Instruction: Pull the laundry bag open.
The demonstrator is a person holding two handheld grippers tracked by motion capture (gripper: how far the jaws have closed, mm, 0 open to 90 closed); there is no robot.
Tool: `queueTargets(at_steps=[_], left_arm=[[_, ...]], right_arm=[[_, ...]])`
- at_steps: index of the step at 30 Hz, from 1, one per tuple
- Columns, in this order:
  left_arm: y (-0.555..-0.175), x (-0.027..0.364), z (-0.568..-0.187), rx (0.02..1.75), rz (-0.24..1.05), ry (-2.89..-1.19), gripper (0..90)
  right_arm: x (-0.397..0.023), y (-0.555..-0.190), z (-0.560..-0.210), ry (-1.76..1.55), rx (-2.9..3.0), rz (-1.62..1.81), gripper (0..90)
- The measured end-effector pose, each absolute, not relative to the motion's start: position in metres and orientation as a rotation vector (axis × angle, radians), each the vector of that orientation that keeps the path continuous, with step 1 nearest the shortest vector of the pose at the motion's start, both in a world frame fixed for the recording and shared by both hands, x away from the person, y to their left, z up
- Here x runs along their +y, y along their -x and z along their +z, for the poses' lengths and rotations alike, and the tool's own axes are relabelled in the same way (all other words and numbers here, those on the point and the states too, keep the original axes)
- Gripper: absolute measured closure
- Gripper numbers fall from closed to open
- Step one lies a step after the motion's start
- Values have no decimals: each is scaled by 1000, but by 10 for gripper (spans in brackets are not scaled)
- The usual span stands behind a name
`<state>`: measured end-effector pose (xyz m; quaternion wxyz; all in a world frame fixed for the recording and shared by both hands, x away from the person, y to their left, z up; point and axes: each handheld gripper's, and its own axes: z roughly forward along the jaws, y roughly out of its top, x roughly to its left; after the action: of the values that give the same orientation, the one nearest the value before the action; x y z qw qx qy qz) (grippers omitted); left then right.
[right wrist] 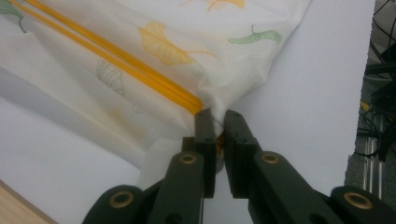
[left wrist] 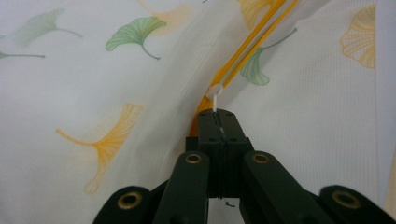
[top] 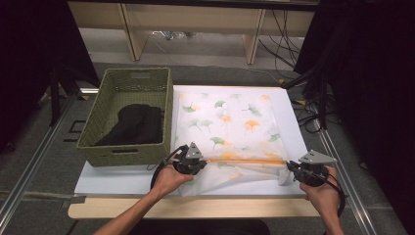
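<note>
Gripping zipper pull [left wrist: 215, 95] with left gripper [left wrist: 217, 116], jaws clamped on white tab. Right gripper [right wrist: 215, 122] pinches bag [top: 230, 125] corner at zipper [top: 244, 160] end, near front right of white board [top: 127, 178]. Bag lies flat on board, beside basket [top: 128, 81] holding black cloth [top: 134, 125]. We judge the risk: pull tab slips from jaws if we tug off zipper line; slack corner bunches fabric, jams slider.

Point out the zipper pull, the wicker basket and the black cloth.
zipper pull [left wrist: 215, 95], left gripper view, its white tab.
wicker basket [top: 93, 128], high view, its left wall.
black cloth [top: 138, 125], high view, its middle.
</note>
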<state>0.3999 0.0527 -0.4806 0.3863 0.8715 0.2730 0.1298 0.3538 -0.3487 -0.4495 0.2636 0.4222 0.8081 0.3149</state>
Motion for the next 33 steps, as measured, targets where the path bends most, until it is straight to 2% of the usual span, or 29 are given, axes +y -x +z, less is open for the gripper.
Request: queueTargets(at_steps=[33], left_arm=[[-369, 138, -478, 803, 362, -2230, 899]], right_arm=[[-350, -354, -454, -1158, 2217, 812, 861]])
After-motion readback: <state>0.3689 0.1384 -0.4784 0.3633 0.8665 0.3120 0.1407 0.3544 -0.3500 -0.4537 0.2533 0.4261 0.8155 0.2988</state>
